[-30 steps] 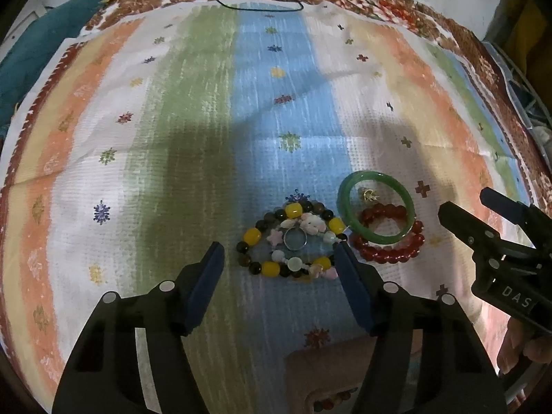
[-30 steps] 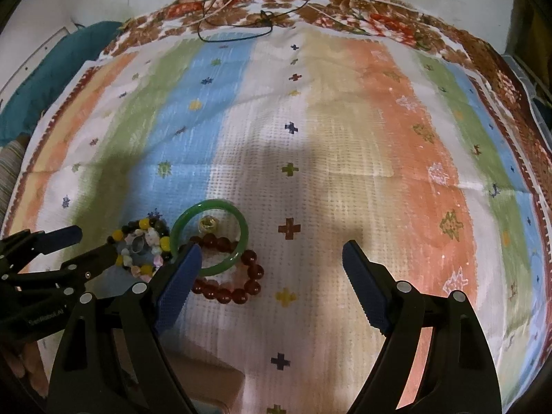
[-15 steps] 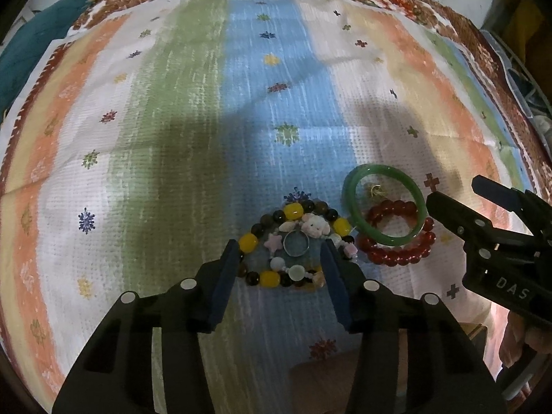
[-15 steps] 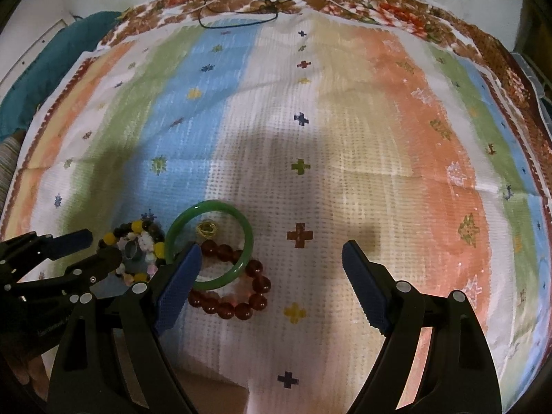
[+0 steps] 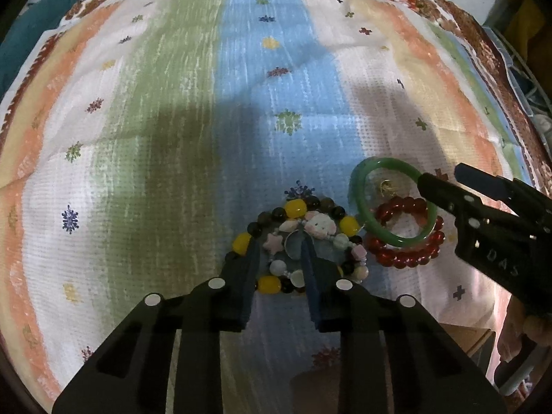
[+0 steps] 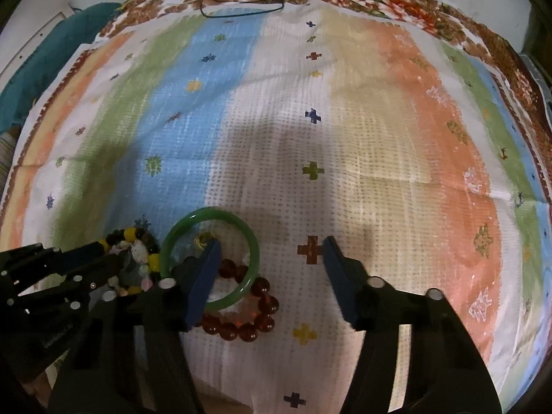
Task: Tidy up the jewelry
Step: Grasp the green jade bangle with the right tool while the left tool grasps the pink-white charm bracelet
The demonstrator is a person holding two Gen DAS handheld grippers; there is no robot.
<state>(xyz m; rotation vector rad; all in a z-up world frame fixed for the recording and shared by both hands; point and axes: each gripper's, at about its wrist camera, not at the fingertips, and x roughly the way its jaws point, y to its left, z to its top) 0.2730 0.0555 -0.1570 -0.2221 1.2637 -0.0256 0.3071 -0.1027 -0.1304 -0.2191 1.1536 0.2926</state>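
A bracelet of yellow and dark beads with charms (image 5: 296,207) lies on the striped cloth. My left gripper (image 5: 280,245) points down into it with its jaws closing. A pink star bead (image 5: 272,244) and a silver ring (image 5: 293,245) sit between the pads. To its right a green bangle (image 5: 358,203) rests partly on a red bead bracelet (image 5: 403,258), with a small gold piece (image 5: 386,186) inside it. My right gripper (image 6: 272,245) is closing too. One of its fingers stands inside the bangle (image 6: 254,252) and the other outside, apart from it.
The striped cloth (image 6: 396,110) spreads far and to the right. A black cord (image 6: 241,10) lies at its far edge. Teal fabric (image 5: 20,51) shows at the left. A cardboard box (image 5: 462,341) and a person's hand (image 5: 517,331) are at the near right.
Both grippers came lower over the jewelry. The left jaws narrowed from wide to close around the star bead and ring. The right jaws narrowed and one finger entered the bangle.
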